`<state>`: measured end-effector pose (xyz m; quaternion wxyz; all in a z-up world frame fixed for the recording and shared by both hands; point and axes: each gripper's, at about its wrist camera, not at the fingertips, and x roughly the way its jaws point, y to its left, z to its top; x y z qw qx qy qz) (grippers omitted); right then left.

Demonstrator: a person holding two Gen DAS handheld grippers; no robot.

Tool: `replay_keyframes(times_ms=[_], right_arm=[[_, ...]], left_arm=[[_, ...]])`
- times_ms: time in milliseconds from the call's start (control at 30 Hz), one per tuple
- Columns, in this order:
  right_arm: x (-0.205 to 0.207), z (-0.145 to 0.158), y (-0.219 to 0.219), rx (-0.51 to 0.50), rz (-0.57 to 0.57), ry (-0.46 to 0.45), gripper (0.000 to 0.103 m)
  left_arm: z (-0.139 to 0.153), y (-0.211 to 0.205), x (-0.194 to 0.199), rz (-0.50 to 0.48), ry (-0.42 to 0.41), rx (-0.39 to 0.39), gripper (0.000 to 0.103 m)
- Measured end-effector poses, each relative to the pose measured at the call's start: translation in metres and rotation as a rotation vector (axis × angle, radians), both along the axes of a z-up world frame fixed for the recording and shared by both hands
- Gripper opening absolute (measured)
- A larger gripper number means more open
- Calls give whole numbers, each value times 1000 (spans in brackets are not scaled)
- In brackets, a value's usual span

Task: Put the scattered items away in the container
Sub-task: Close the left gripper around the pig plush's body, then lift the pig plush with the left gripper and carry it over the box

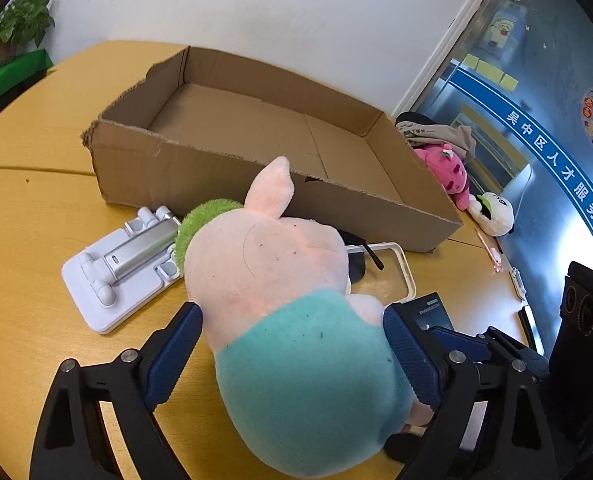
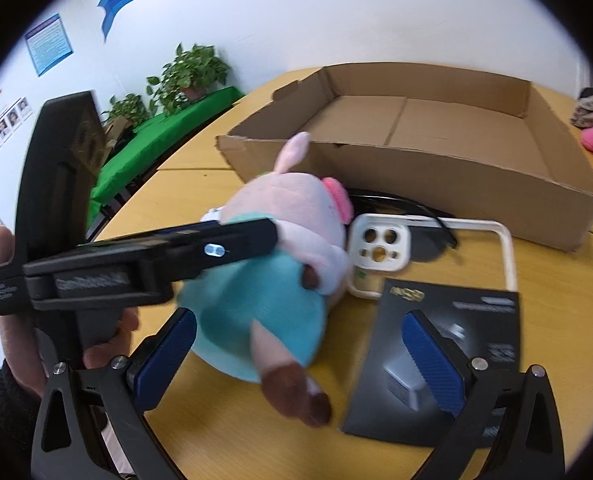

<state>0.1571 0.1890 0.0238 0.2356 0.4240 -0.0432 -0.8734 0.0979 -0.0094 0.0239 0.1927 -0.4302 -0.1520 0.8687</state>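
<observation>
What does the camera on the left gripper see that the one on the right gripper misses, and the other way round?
Only the left wrist view shows the white folding stand and the white plush beyond the box. Only the right wrist view shows the person's hand holding the left gripper, and wall posters. Both show the pig plush, the empty cardboard box, the phone case, the black card and the pink plush.

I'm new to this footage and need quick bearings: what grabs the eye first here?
A pink plush pig in a teal outfit fills the foreground, lying between the left tongs and their blue pads. Behind it sits an empty cardboard box on the yellow table.
</observation>
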Motion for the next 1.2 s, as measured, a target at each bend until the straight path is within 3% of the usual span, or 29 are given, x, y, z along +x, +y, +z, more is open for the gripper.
replay_keyframes(times_ms=[167,300,433,600,800,1200], right_arm=[[-14,-11,-20,-7,47,-34,100],[-15,-21,-33,-40,108,-84,85],[-9,-21,-37,-23,118,-71,74],[0,-10,-34,-67,109,-60,67],[14,33,-26,-83,104,63,65],[30,152,6,-104,74,307,65]], left_arm=[[-3,0,-2,-20,-22,0,91],[-3,-2,2,-35,-34,8,85],[-2,-4,9,-39,-32,32,77],[17,0,19,-47,-3,5,72],[70,5,27,-80,104,-18,71],[198,25,32,-141,327,-77,71]])
